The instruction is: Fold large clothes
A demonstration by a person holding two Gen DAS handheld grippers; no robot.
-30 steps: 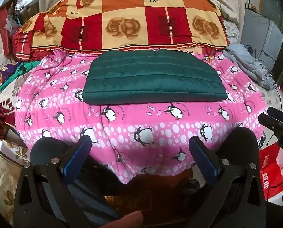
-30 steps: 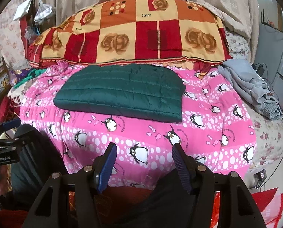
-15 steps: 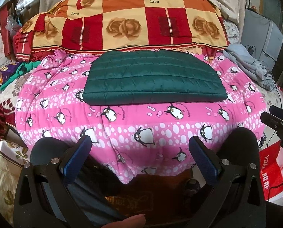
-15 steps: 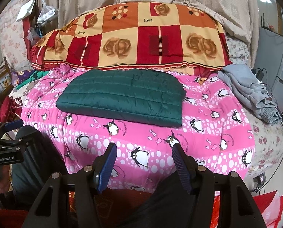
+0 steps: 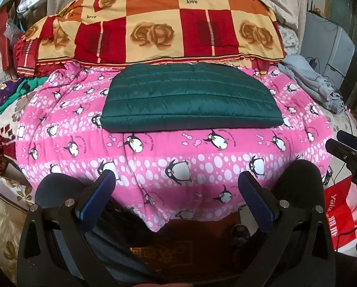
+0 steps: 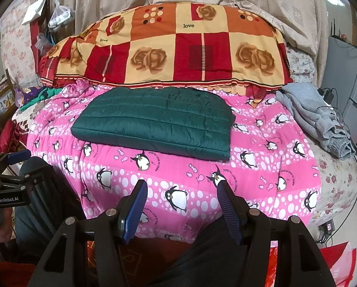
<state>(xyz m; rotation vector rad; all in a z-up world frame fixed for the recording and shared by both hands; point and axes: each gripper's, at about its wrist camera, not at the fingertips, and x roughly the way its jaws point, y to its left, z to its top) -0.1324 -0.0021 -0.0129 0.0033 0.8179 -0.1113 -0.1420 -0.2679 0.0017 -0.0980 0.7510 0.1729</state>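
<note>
A dark green quilted jacket [image 5: 190,100] lies folded into a flat rectangle on the pink penguin blanket [image 5: 178,165] that covers the bed. It also shows in the right wrist view [image 6: 157,122]. My left gripper [image 5: 176,179] is open and empty, held back from the bed's front edge, well short of the jacket. My right gripper [image 6: 181,186] is open and empty, also back at the front edge. The left gripper also shows at the left edge of the right wrist view [image 6: 8,167], and the right gripper at the right edge of the left wrist view [image 5: 346,148].
A red and orange rose-pattern quilt [image 5: 154,28] is piled behind the jacket. A grey garment [image 6: 319,117] lies at the bed's right side, green and purple clothes [image 5: 13,91] at the left. A red bag [image 5: 341,212] sits on the floor to the right.
Both grippers have pulled back and tilted up a little, so the bed sits lower in both views. The jacket has not moved. Both grippers stay open.
</note>
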